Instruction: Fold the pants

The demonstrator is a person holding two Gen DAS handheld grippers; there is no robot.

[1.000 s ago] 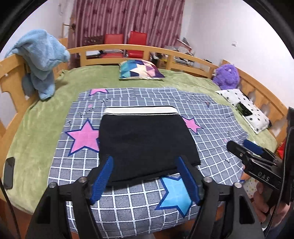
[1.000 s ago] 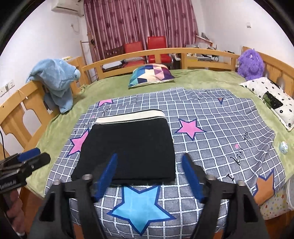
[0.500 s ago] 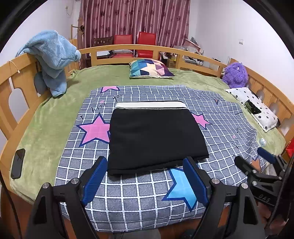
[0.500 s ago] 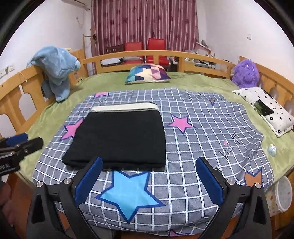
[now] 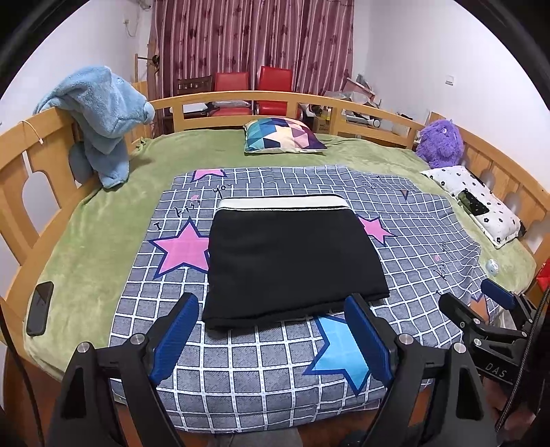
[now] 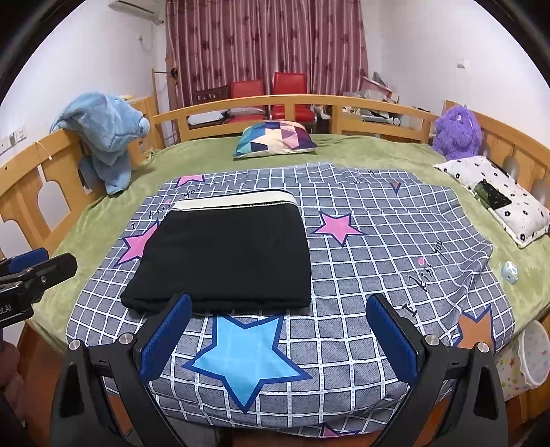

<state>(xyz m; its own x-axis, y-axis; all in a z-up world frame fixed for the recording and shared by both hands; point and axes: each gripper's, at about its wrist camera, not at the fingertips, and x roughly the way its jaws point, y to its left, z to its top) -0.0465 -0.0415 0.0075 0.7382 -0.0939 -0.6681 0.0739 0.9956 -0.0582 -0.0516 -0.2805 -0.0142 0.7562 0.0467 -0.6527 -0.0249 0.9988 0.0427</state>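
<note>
Black folded pants (image 5: 292, 264) with a cream waistband lie flat on a grey checked star-print blanket (image 5: 261, 374); left gripper (image 5: 271, 338) and right gripper (image 6: 278, 335) hover near, fingers wide apart, empty.

White walls (image 5: 412, 51), maroon curtains (image 5: 251, 37), red chairs (image 5: 275, 80), wooden bed rail (image 5: 240, 98), air conditioner (image 6: 135, 8).

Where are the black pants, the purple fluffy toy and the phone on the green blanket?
Folded black pants (image 5: 292, 261): left wrist view, middle of the top layer.
Purple fluffy toy (image 6: 457, 132): right wrist view, middle of its body.
Phone (image 5: 40, 307): left wrist view, middle of its dark screen.
</note>
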